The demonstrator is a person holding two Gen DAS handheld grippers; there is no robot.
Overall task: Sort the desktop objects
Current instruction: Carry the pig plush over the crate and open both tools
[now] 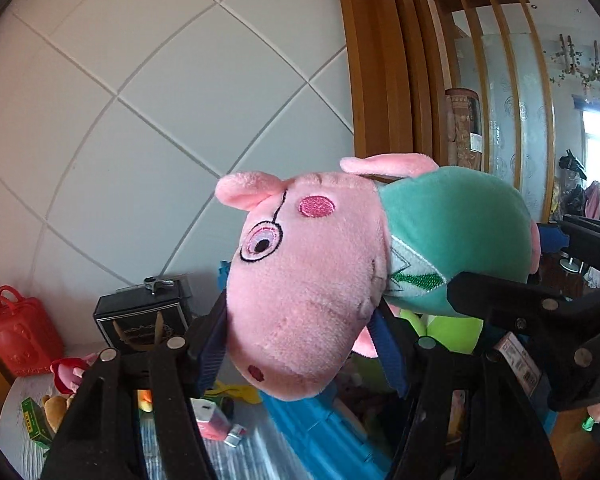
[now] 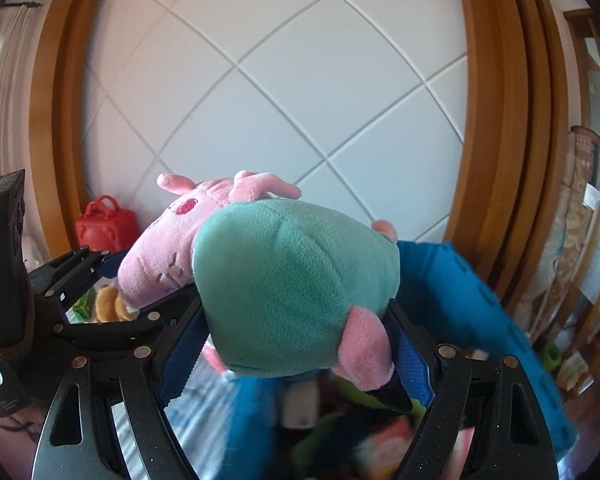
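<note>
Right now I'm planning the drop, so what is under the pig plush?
Under the pig plush, held by both tongs, lies a blue bin with blurred toys inside. The plush covers most of the bin's contents, so they cannot be identified.

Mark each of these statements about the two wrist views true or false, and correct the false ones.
1. Both grippers grip the same plush pig. True: the left gripper clamps its head and the right gripper clamps its green body.
2. The plush pig lies on the table. False: it is held up in the air, above a blue bin.
3. The pig wears a red top. False: its top is green.
4. A red toy bag stands by the wall. True.
5. The black box behind the left gripper lies inside the blue bin. False: it stands outside the bin, near the wall.
</note>
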